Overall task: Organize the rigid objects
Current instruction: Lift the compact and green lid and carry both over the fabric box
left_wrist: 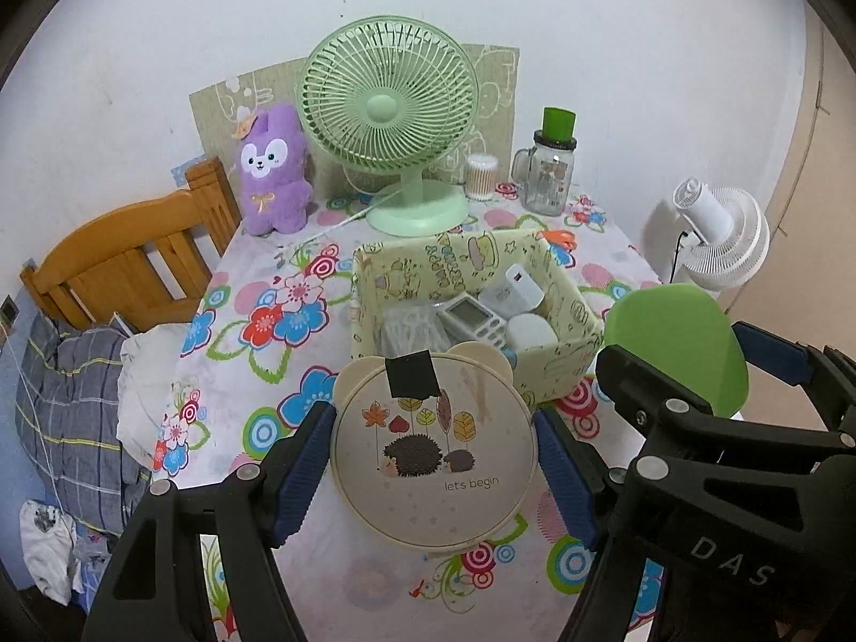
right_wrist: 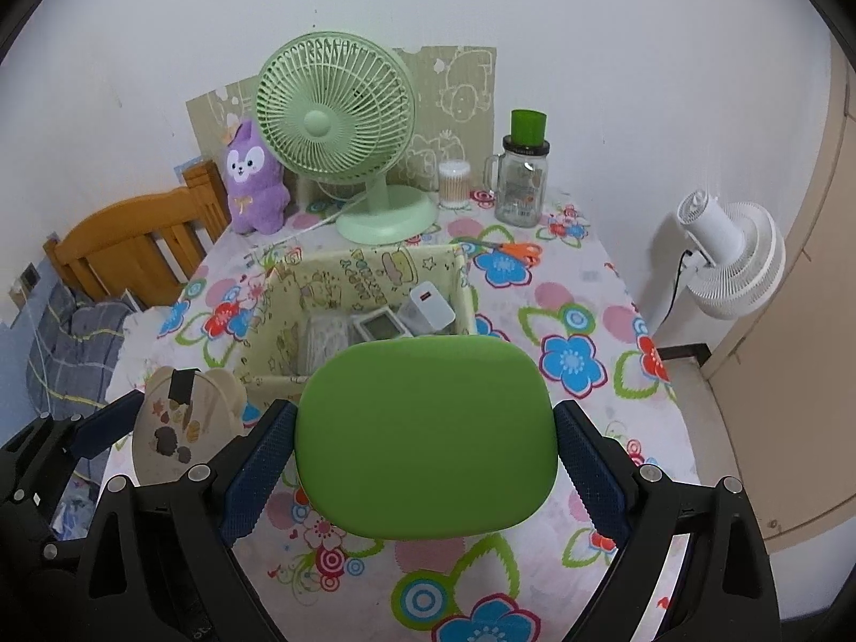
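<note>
My left gripper is shut on a round cream case with bear ears and a hedgehog picture, held above the flowered tablecloth. That case also shows in the right wrist view, at the lower left. My right gripper is shut on a flat green rounded case, also lifted; the same green case appears at the right in the left wrist view. Just beyond both stands a yellow patterned box holding a white charger, a remote, a white round item and a clear bag.
At the back of the table stand a green desk fan, a purple plush toy, a cotton-swab jar and a glass mug jar with a green lid. Orange scissors lie right of the box. A wooden headboard is left, a white fan right.
</note>
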`<state>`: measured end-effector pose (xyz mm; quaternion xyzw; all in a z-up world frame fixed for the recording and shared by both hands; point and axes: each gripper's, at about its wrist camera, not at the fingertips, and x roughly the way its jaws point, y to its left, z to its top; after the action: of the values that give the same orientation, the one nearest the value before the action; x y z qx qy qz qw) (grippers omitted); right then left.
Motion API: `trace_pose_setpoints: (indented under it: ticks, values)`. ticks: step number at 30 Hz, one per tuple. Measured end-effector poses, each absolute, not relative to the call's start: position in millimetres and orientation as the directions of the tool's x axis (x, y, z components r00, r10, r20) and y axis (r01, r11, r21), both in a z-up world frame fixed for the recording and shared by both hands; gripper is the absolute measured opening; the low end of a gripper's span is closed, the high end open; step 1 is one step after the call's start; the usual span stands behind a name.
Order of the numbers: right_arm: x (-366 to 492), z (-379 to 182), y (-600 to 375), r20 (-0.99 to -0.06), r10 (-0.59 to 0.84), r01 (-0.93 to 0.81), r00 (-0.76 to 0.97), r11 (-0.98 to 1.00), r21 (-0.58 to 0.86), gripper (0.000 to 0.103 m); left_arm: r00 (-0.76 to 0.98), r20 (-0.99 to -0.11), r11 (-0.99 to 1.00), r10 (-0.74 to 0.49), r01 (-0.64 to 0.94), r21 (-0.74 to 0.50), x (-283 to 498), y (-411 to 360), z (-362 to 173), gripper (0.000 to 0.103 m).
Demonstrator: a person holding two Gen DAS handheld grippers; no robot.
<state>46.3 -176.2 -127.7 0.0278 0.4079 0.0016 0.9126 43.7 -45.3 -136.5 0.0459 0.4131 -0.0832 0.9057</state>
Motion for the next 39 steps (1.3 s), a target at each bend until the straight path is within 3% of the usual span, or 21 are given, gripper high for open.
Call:
trace_pose_setpoints:
  ticks: [39]
  values:
    - [129.9,-125.1,-184.7,-0.754,0.036,0.009,0.656,0.998,0.055,0.095,0.657,-0.743,0.988,-0.123,0.153,-0.028,120.8,-55.5,-133.9,0.077]
